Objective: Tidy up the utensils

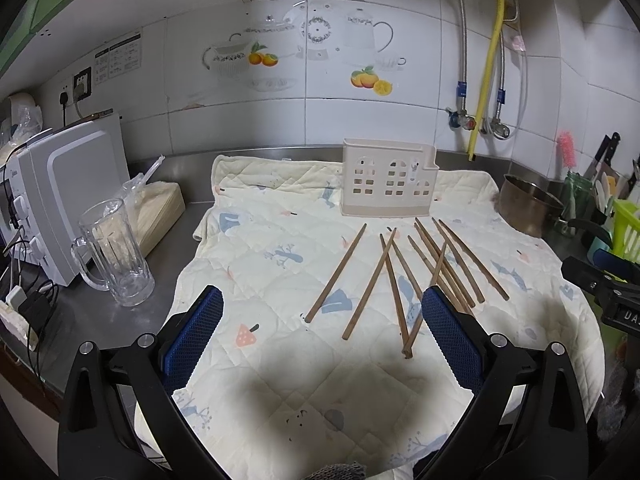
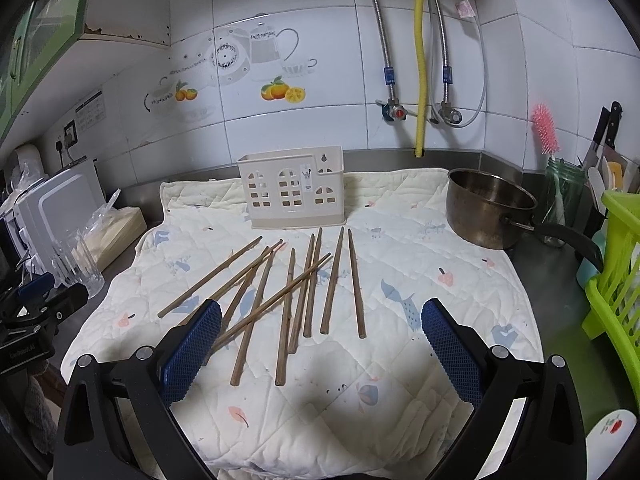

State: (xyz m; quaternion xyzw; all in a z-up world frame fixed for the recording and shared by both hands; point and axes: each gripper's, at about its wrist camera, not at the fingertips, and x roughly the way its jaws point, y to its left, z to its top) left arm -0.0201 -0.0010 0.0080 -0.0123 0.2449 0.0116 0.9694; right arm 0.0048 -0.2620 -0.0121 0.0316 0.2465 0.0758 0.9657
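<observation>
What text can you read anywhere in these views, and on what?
"DA", cut off by the frame edge: on the right gripper.
Small print on the left gripper: too blurred to read.
Wall notice: too small.
Sticker on the utensil holder: too small.

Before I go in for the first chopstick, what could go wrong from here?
Three risks, as I judge them:
1. The chopsticks overlap; one lies diagonally across several, so closing the jaws there may catch two or drag neighbours.
2. They lie flat on the soft quilted mat, so the jaws may pinch fabric.
3. The utensil holder looks light and stands free; a poke at its rim could tip or push it back. The steel pot stands close on the right.
</observation>
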